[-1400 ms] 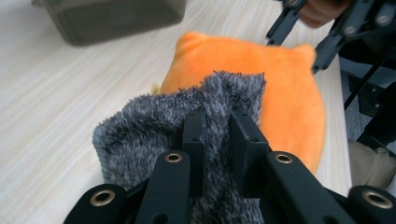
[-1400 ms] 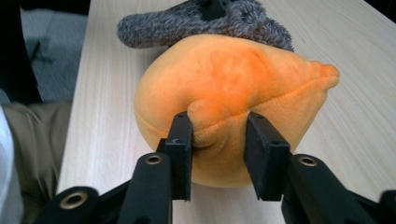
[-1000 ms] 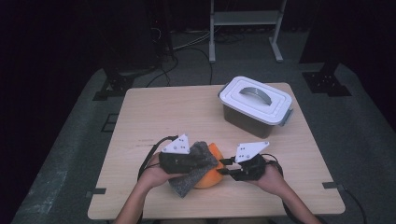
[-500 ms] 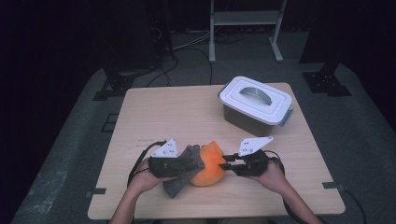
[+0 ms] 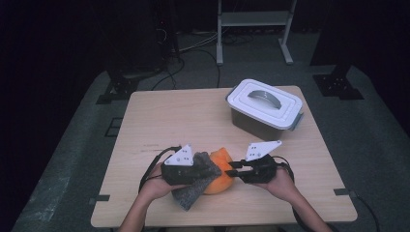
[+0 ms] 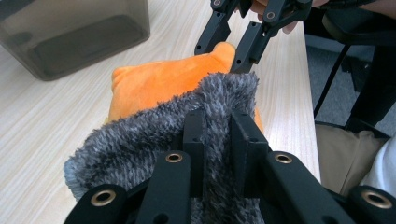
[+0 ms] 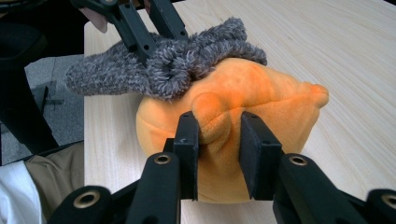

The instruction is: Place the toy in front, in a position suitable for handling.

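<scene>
The left gripper pinches a grey fuzzy cloth; the right gripper pinches the orange cushion on the worktop.

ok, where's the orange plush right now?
High view: the orange plush sits near the table's front edge, pinched between left claw and right claw, grey fuzzy cloth draped over its left side.

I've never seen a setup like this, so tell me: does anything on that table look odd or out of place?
Nothing looks spilled or broken. One oddity: a fuzzy grey cloth lies draped half over an orange plush cushion, each pinched by a hand-held gripper. The lidded grey plastic box sits closed and tidy.
</scene>
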`<state>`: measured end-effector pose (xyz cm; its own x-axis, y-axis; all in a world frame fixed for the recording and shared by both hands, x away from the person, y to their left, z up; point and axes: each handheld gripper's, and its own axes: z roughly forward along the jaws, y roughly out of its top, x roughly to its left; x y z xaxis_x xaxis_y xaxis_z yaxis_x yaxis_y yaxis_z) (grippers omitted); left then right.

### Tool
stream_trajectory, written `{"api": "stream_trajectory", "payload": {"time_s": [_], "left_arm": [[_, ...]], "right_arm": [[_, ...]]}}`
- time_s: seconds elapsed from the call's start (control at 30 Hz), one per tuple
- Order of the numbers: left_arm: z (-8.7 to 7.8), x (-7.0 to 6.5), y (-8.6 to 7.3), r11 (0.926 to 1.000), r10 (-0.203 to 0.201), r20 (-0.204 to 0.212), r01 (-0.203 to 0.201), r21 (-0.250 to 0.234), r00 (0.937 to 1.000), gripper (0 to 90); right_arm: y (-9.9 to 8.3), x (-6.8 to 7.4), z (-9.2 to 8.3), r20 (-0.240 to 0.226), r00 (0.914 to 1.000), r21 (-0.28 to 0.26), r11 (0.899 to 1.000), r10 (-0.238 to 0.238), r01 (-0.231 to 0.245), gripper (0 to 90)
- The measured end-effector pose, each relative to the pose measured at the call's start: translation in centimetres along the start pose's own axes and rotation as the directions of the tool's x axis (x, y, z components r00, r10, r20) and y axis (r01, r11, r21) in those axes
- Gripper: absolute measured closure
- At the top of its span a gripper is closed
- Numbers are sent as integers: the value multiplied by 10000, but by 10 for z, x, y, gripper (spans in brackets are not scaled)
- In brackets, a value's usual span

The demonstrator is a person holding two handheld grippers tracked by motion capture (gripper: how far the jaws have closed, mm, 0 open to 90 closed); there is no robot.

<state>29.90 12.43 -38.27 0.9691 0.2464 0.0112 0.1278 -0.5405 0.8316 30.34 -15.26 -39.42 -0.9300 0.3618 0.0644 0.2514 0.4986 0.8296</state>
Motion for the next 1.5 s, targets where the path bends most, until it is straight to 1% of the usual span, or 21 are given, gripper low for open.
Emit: {"api": "stream_trajectory", "payload": {"time_s": [0.03, 0.1, 0.17, 0.2, 0.33, 0.43, 0.5, 0.57, 0.6, 0.73, 0.8, 0.93, 0.97, 1.03, 1.1, 1.17, 1.27, 1.33, 1.37, 1.4, 1.5], "left_arm": [[0, -1, -1, 10000, -31, 13, 31, -36, 10000, 777], [0, -5, 0, 9999, 150, 63, -149, -22, 9999, 776], [0, -5, 1, 9997, 239, 66, -239, 14, 9997, 776], [0, -4, 0, 9998, 177, 103, -176, -37, 9998, 776], [-1, -2, -8, 9999, 88, 34, -88, 100, 10000, 776], [-3, -1, -18, 9995, -9, -27, 10, 302, 10000, 776], [-5, 2, -26, 9991, -232, -37, 233, 363, 9997, 776], [-7, 4, -30, 9987, -305, -50, 307, 413, 9995, 776], [-7, 4, -32, 9986, -334, -35, 335, 413, 9994, 776], [-9, 5, -34, 9979, -232, -54, 235, 612, 9997, 775], [-10, 5, -36, 9975, -274, -32, 276, 644, 9996, 775], [-11, 6, -38, 9978, -470, 27, 468, 469, 9989, 775], [-11, 6, -36, 9982, -480, 110, 475, 378, 9988, 775], [-12, 6, -34, 9982, -488, 106, 484, 349, 9988, 775], [-12, 7, -27, 9987, -500, 172, 499, 81, 9986, 775], [-12, 7, -19, 9990, -441, 203, 443, -84, 9988, 775], [-9, 7, -6, 9998, -187, 160, 188, -27, 9997, 775], [-6, 6, 1, 9998, -137, 221, 140, -108, 9997, 775], [-5, 6, 5, 9999, -55, 257, 58, -117, 9997, 775], [-4, 5, 7, 9999, -16, 277, 19, -130, 9996, 775], [0, 5, 17, 9997, 151, 332, -145, -172, 9993, 775]], "right_arm": [[0, 0, 1, -37, 10000, -31, 10000, 73, -73, 691], [0, 1, 1, -45, 10000, -26, 10000, 57, -58, 690], [1, 1, 2, -54, 10000, -32, 10000, 28, -28, 690], [1, 1, 2, -54, 10000, -20, 10000, 25, -25, 690], [-1, -3, 1, -4, 10000, 4, 10000, 93, -93, 690], [-3, -6, -1, 49, 9998, 3, 9998, 194, -194, 689], [-3, -7, -1, 51, 9998, -10, 9998, 184, -184, 689], [-3, -7, -1, 35, 9998, -19, 9998, 188, -188, 689], [-3, -6, 0, 31, 9999, -31, 9999, 169, -169, 688], [-2, -6, -1, 49, 9998, -15, 9998, 183, -183, 688], [-3, -7, -1, 62, 9998, -22, 9999, 164, -164, 688], [-3, -6, -1, 65, 9999, -19, 9999, 125, -125, 687], [-2, -5, 0, 88, 10000, -23, 10000, -25, 25, 688], [-2, -4, 0, 69, 10000, -27, 10000, -49, 49, 687], [-2, -2, 1, -6, 9999, -18, 9999, -160, 160, 688], [-1, 2, 3, -95, 9992, 21, 9993, -378, 378, 688], [2, 8, 5, -164, 9972, 136, 9972, -728, 730, 688], [2, 11, 6, -230, 9950, 201, 9950, -974, 979, 688], [2, 13, 7, -319, 9923, 211, 9925, -1200, 1207, 688], [2, 13, 7, -319, 9923, 211, 9925, -1200, 1207, 688], [2, 16, 8, -521, 9894, 299, 9901, -1356, 1373, 686]]}}
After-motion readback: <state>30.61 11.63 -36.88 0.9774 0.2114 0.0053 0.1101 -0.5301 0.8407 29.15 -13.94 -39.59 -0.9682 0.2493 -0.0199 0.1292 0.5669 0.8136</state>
